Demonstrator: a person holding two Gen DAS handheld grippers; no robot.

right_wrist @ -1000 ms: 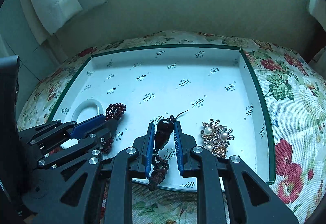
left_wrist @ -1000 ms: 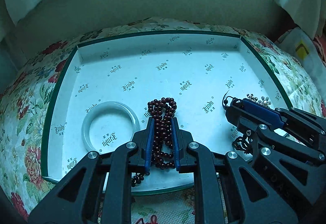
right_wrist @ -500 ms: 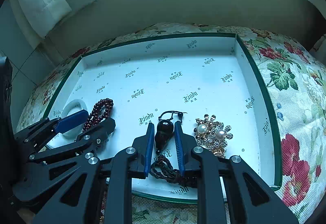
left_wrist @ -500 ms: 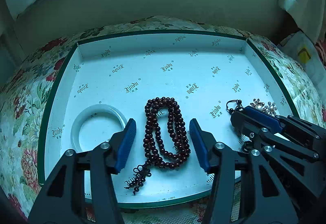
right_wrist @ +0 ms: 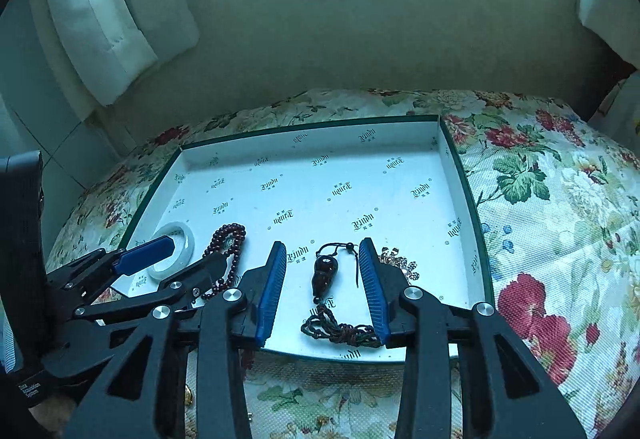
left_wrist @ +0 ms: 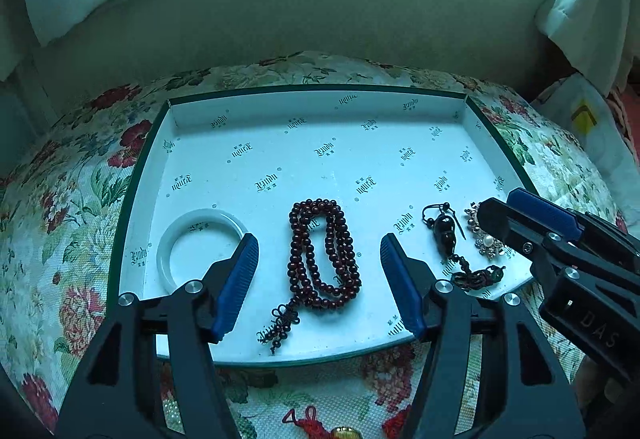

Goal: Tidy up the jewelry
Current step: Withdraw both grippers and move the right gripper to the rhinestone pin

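Floral tablecloth (right_wrist: 560,239); white tray (right_wrist: 450,163) on it

We see the tray's (left_wrist: 320,155) far half bare; bangle (left_wrist: 202,249), beads (left_wrist: 324,251), pendant (left_wrist: 446,235) and brooch (left_wrist: 486,239) crowd its near edge.

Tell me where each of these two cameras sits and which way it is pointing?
Left wrist: rides the left gripper, looking forward and down into the tray at the bead necklace; its open fingers show, plus the right gripper.
Right wrist: rides the right gripper, over the pendant; its open fingers show, plus the left gripper.
Both share the tray, necklace, pendant, white bangle and brooch.
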